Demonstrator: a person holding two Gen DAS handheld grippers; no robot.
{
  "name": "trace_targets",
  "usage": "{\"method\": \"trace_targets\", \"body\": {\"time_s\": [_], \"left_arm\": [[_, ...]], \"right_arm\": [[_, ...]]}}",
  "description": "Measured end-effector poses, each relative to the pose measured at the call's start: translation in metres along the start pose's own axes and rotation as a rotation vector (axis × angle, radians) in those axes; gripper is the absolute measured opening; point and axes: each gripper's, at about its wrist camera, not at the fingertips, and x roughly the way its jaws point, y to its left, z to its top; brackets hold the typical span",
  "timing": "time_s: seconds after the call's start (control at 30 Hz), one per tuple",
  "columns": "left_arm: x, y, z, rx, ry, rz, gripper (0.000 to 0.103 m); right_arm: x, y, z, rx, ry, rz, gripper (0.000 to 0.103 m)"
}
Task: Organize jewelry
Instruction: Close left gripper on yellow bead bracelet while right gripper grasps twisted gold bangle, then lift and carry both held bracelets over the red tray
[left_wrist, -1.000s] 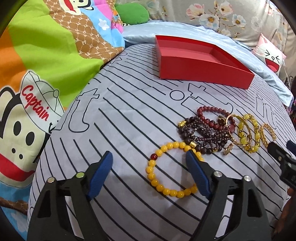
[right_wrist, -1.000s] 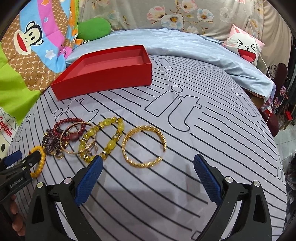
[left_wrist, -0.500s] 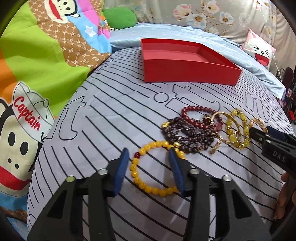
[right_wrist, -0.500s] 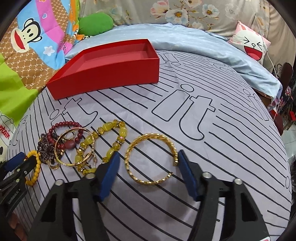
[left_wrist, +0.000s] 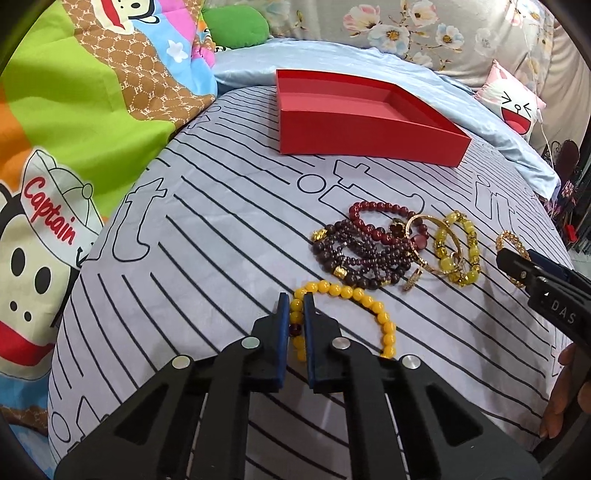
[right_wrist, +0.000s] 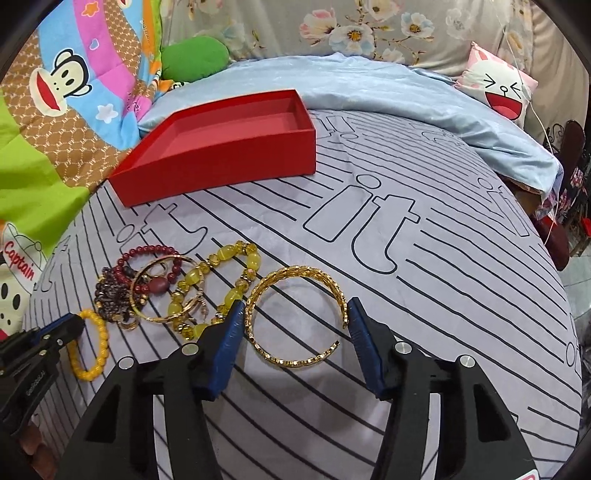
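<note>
In the left wrist view, the left gripper (left_wrist: 294, 306) sits at lower centre with its blue fingers (left_wrist: 282, 325) pressed nearly together on the left side of the yellow bead bracelet (left_wrist: 369, 301), which lies on the striped grey sheet (left_wrist: 207, 236). Just above and to the right of it is a tangle of jewelry: dark purple beads (left_wrist: 354, 258), a red bead bracelet (left_wrist: 380, 218), a thin gold bangle (left_wrist: 432, 240) and a yellow-green stone bracelet (left_wrist: 456, 254), all touching or overlapping. The red box (left_wrist: 369, 129) stands open in the upper centre, well apart from the pile.

In the right wrist view, the right gripper (right_wrist: 293, 317) holds its fingers (right_wrist: 229, 332) wide apart, one on each side of the open gold cuff (right_wrist: 295, 314) at centre frame; the right finger touches the cuff's end, the left sits just beside its rim and against the yellow-green stones. A cartoon monkey blanket (right_wrist: 55, 92) fills the upper left, a green cushion (right_wrist: 192, 55) and a pink cat pillow (right_wrist: 498, 88) lie along the top.
</note>
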Motion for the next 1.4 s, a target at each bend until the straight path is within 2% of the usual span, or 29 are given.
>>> {"method": "trace_targets", "body": {"time_s": [0.37, 0.67, 0.77, 0.97, 1.13, 1.27, 1.4], "left_arm": [[-0.028, 0.002, 0.002, -0.020, -0.019, -0.034, 0.007], [-0.057, -0.017, 0.047, 0.013, -0.063, -0.100, 0.007], [-0.058, -0.026, 0.073, 0.035, -0.085, -0.117, 0.007], [-0.046, -0.040, 0.141, 0.068, -0.146, -0.149, 0.007], [-0.014, -0.041, 0.207, 0.064, -0.170, -0.166, 0.007], [0.021, -0.040, 0.252, 0.054, -0.156, -0.199, 0.007], [0.062, -0.042, 0.286, 0.072, -0.138, -0.164, 0.007]], "right_arm": [[-0.025, 0.002, -0.002, -0.003, -0.027, 0.042, 0.054], [-0.038, 0.008, 0.028, -0.035, -0.036, 0.078, 0.054], [-0.037, 0.013, 0.051, -0.062, -0.045, 0.094, 0.054], [-0.022, 0.021, 0.120, -0.093, -0.085, 0.133, 0.054], [0.017, 0.027, 0.185, -0.110, -0.081, 0.148, 0.054], [0.056, 0.035, 0.223, -0.117, -0.053, 0.157, 0.054], [0.096, 0.051, 0.256, -0.119, -0.008, 0.169, 0.054]]}}
